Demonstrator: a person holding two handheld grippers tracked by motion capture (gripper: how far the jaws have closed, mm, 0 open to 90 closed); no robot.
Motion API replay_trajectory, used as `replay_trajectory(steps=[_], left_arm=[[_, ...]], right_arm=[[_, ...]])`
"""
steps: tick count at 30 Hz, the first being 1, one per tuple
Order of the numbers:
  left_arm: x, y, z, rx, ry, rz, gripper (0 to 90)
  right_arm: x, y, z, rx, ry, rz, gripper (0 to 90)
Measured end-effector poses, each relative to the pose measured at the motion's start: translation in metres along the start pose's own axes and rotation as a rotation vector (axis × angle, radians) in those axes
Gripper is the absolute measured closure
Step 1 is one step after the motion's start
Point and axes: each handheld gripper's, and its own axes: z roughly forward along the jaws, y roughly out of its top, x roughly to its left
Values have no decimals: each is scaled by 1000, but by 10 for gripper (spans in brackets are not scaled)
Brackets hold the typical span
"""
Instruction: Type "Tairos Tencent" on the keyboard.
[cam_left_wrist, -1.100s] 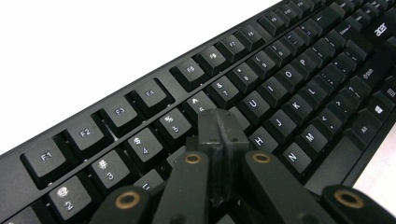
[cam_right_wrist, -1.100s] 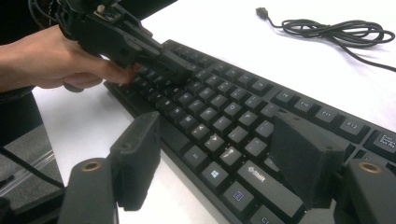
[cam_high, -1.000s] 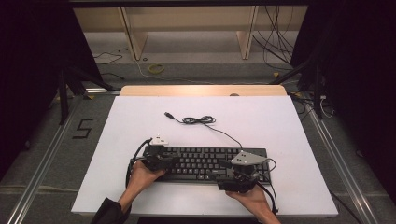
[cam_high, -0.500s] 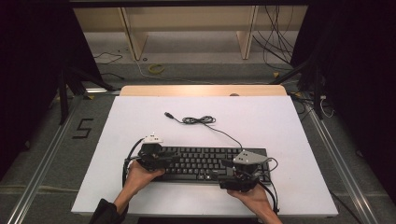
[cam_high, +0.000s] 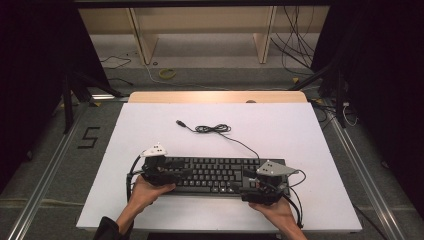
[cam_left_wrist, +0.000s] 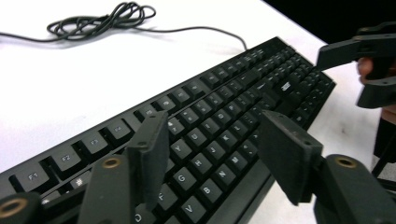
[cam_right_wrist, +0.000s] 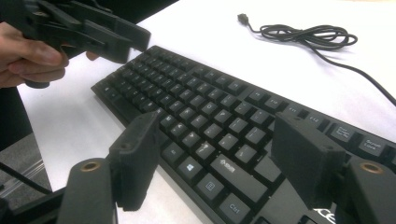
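A black keyboard (cam_high: 215, 175) lies near the table's front edge, and its cable (cam_high: 212, 129) is coiled behind it with the plug (cam_high: 178, 122) loose on the table. At the keyboard's left end my left gripper (cam_high: 184, 173) points right along it. Its jaws have just been opening and its pads (cam_left_wrist: 149, 154) hang above the keys (cam_left_wrist: 224, 102) without pressing on them. At the right end my right gripper (cam_high: 241, 183) points left. In the right gripper view its jaws stand wide apart (cam_right_wrist: 217, 126) over the keyboard (cam_right_wrist: 201, 107), gripping nothing.
The white table (cam_high: 300, 130) has a wooden strip (cam_high: 215, 96) along its far edge. Both hands reach in over the front edge. Beyond the table stand shelf legs (cam_high: 142, 42), with loose cables (cam_high: 295, 45) on the floor and a "5" mark (cam_high: 90, 137) at the left.
My left gripper has drawn back a little to the left and slightly up from the keyboard's left end. The keyboard and my right gripper have stayed in place.
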Motion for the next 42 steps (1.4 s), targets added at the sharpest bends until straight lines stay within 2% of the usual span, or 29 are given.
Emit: replay_trajectory(steps=[9,17,24,33,42], left_arm=[[-3,-7,-13,-53,-12,1,332],[-7,-15,-22,-90,-32,3,302],[-11,-21,-29,-104,-50,27,286],[-13,-29,-36,-120,-43,23,275],[-17,-38,-41,-109,-36,17,244]], right_arm=[[-5,-2,-10,-17,-13,1,336],[-10,-7,-20,-29,-23,-2,336],[-15,-11,-29,-37,-37,0,338],[-20,-21,-41,-42,-55,4,337],[-21,-30,-50,-49,-63,24,319]])
